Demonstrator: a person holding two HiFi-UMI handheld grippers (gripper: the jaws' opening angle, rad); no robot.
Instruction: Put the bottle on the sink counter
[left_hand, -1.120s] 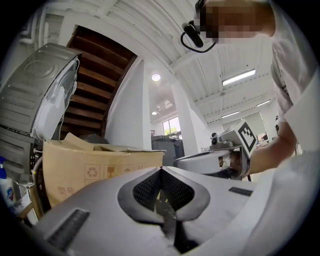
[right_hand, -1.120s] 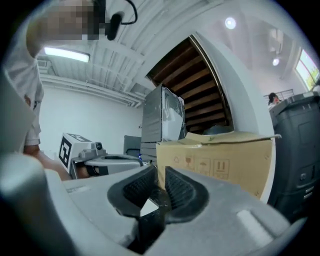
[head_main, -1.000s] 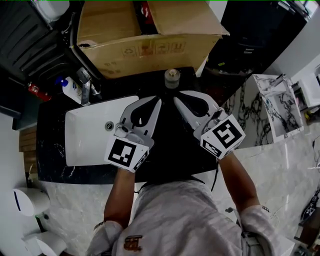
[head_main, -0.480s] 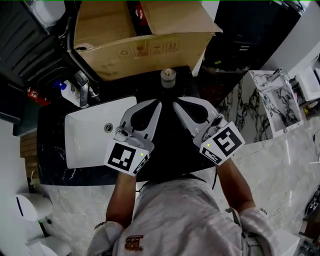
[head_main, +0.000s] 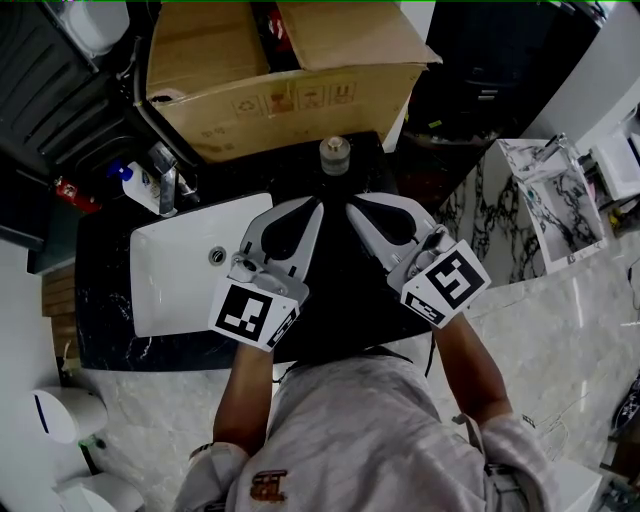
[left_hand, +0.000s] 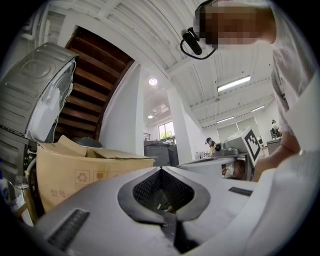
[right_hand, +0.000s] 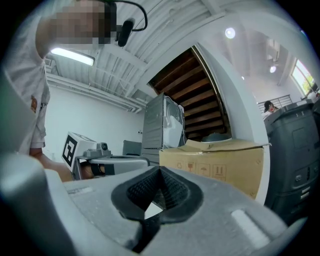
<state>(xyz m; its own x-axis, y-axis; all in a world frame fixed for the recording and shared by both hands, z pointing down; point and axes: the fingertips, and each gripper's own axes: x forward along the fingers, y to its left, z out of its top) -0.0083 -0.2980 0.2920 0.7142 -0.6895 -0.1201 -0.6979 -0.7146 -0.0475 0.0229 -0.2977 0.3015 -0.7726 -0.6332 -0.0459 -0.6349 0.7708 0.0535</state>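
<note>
Bottle stands right of the sink on the worktop; probably light, rigid, slippery, so grasp mid-body. Left tool and right tool: jaws together, empty.

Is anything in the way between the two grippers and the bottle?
Nothing visible. The grey round-capped bottle stands on the black marble counter just past the closed tips of the left gripper and right gripper, with only bare counter between.

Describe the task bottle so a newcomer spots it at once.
Find the big cardboard box behind the black counter. Before its front wall, right of the white sink, stands the bottle. Its round grey cap sets it apart from the blue-capped white bottle beside the faucet.
</note>
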